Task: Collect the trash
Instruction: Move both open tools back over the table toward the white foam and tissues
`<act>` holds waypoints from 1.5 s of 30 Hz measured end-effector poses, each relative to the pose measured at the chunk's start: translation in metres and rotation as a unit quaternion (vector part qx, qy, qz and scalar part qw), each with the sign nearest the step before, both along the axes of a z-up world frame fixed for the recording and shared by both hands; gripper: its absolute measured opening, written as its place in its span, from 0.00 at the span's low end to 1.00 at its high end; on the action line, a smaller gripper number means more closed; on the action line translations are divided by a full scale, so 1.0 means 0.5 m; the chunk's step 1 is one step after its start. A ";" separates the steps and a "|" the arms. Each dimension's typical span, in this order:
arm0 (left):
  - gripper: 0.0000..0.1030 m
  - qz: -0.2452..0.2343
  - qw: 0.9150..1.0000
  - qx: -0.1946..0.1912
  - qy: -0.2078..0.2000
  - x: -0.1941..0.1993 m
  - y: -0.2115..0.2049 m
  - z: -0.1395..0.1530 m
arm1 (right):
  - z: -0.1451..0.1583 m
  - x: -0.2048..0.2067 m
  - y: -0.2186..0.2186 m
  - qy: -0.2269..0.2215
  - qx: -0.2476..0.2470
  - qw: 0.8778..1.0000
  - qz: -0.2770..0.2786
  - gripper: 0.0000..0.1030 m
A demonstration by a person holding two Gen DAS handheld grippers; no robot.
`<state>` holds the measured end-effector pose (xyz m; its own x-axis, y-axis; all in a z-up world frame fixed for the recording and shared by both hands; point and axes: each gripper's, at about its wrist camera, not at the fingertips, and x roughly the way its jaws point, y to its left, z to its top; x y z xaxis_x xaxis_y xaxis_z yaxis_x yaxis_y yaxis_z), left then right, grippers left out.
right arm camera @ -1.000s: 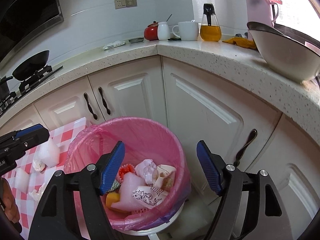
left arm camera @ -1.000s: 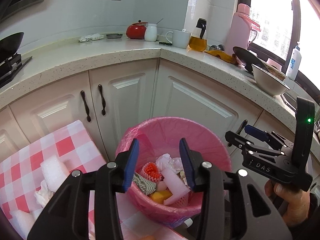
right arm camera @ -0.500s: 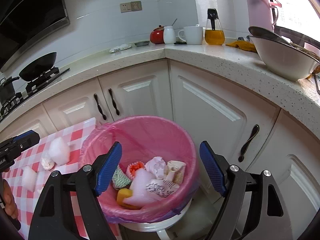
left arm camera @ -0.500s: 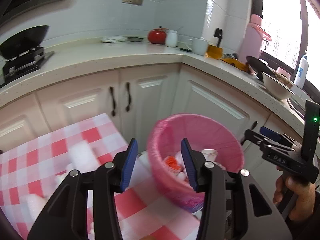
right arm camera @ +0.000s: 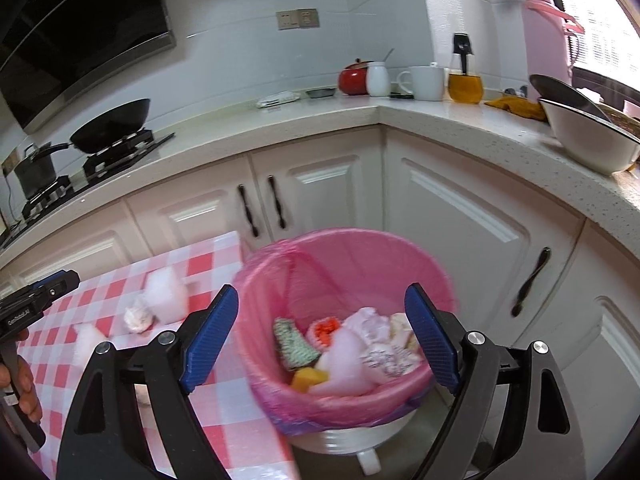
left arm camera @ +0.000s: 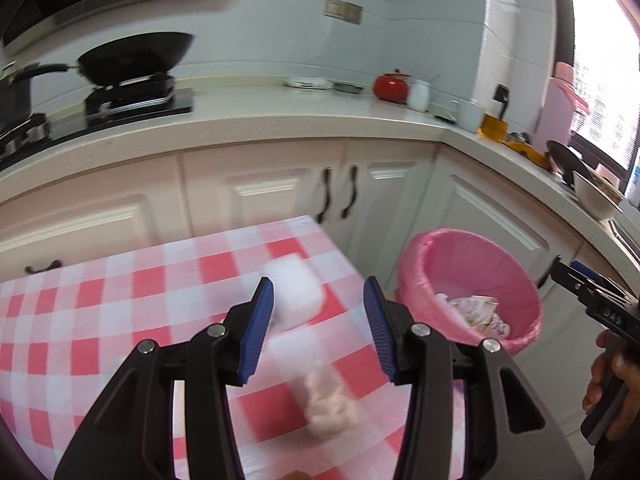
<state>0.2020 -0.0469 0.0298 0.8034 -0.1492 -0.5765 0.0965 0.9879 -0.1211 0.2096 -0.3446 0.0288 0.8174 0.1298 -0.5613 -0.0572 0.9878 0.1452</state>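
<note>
While both claws gape empty — right (right arm camera: 322, 340) widening — bin (right arm camera: 400, 252) holds wrappers (right arm camera: 376, 352)

Bare checked cloth lies open along the desk's (left arm camera: 120, 320) left part; a white foam block (left arm camera: 294, 296) and crumpled tissue (left arm camera: 328, 404) obstruct near its right edge, beside the bin (right arm camera: 280, 276).

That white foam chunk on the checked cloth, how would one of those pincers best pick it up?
Probably across its two flat sides, coming down from above and in front. The foam chunk stands alone on the tablecloth, clear of the crumpled tissue nearer the camera. The left gripper is empty and already lines up with it. Foam is soft, so a light squeeze should do.
</note>
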 end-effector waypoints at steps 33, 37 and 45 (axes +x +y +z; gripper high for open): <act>0.51 0.099 0.991 -0.042 0.077 -0.066 0.282 -0.165 | -0.154 -0.020 0.401 0.097 -0.035 0.984 0.147 0.80; 0.51 0.093 0.991 -0.045 0.088 -0.055 0.277 -0.187 | -0.183 -0.011 0.417 0.115 -0.039 0.981 0.153 0.80; 0.55 0.085 0.990 -0.049 0.106 -0.038 0.263 -0.217 | -0.242 0.010 0.444 0.151 -0.049 0.974 0.162 0.64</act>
<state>0.1829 0.0847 -0.0788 0.6842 -0.0851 -0.7243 -0.1082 0.9703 -0.2162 0.2146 -0.1228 -0.0924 0.5371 0.2882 -0.7927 -0.3379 0.9346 0.1108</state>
